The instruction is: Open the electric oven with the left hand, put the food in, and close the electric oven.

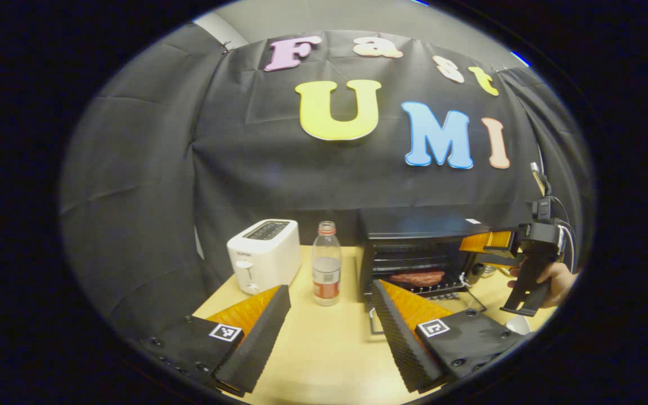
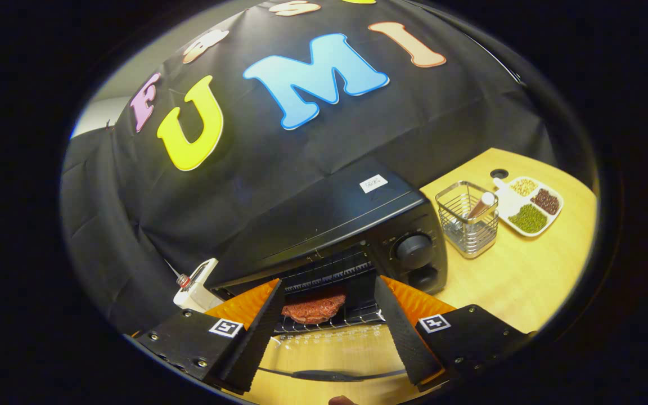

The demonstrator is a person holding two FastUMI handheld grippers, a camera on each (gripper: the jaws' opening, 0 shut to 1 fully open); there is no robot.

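The black electric oven [image 1: 414, 228] stands on the wooden table with its door [image 2: 329, 354] folded down flat. A reddish meat patty [image 2: 314, 306] lies on the wire rack inside. My right gripper [image 2: 328, 298] is open just in front of the oven mouth, above the door, with the patty beyond its fingers and nothing between them. In the left gripper view the patty [image 1: 417, 277] shows on the rack, and the right gripper [image 1: 473, 250] hangs at the oven's right front, held by a hand [image 1: 554, 281]. My left gripper [image 1: 329, 315] is open over the table, left of the oven.
A white toaster [image 1: 265, 256] and a clear bottle [image 1: 327, 264] with a red label stand left of the oven. Right of the oven are a wire basket [image 2: 466, 219] and a white divided tray [image 2: 529, 205] of beans. The door handle [image 2: 329, 376] lies near the table's front edge.
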